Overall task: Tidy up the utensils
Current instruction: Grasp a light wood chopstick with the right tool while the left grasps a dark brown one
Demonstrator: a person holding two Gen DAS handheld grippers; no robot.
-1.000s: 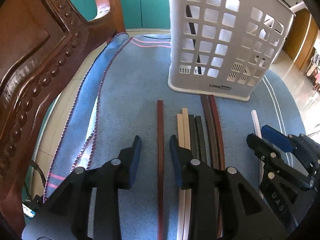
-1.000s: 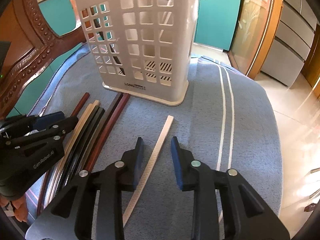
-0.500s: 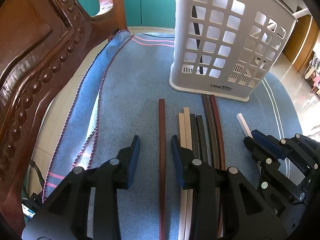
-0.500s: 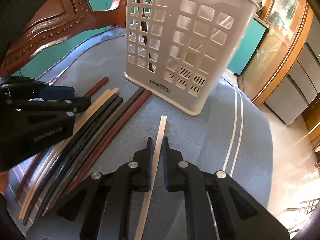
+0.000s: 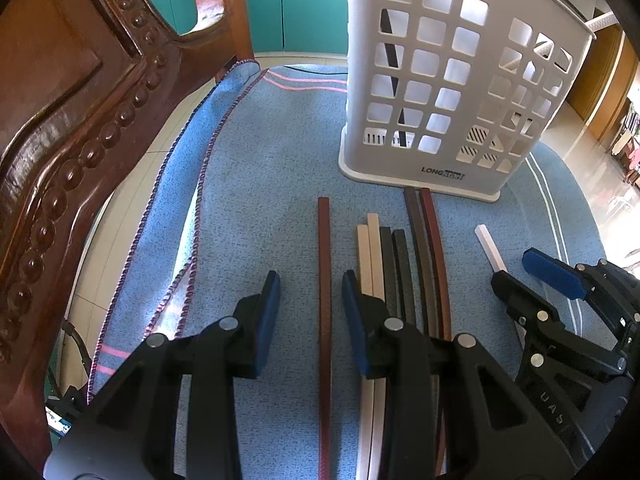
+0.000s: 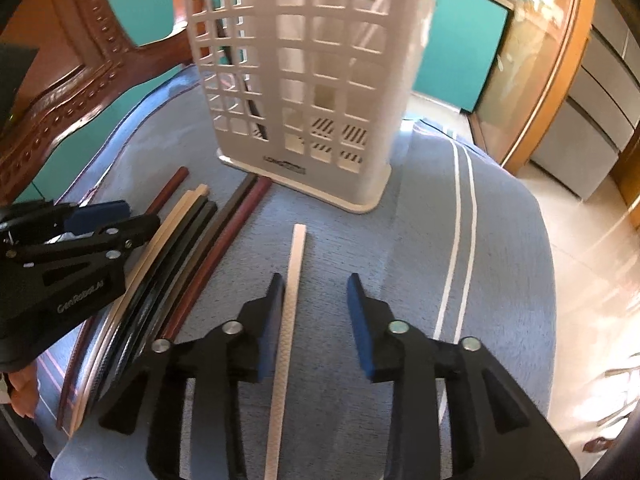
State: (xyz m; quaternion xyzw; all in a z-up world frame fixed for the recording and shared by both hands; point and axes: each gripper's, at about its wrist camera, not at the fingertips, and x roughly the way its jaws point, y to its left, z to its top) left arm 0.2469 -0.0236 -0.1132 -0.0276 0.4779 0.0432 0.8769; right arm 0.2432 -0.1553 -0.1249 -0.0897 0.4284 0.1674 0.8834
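Right hand-held gripper (image 6: pixel 316 292): we see its jaws released, having just been opening; the white chopstick (image 6: pixel 287 308) lies between them, close against the left pad, with clear space to the right pad.
Left hand-held gripper (image 5: pixel 308 288): jaws apart, clasping nothing; we note a single reddish-brown chopstick (image 5: pixel 324 280) lying on the cloth in the gap, touching neither pad.
White chopstick: flat on the blue cloth (image 6: pixel 420 240), its far tip pointing toward the basket, well apart from the bundle.
Bundle beside left gripper: two cream chopsticks (image 5: pixel 370 248), two black chopsticks (image 5: pixel 394 256), then a dark brown and reddish pair (image 5: pixel 424 232), all lying side by side, roughly parallel; the last pair's far ends nearly reach the basket's base.
White basket (image 5: pixel 452 80): upright on the cloth beyond the chopsticks, lattice walls; we make out a dark stick (image 5: pixel 390 44) leaning inside, seen through the holes.
Worktop: covered by the blue cloth with pink and white stripes.
Surroundings: carved wooden chair back (image 5: pixel 72 128) at left, teal cabinet doors (image 5: pixel 304 0) behind.
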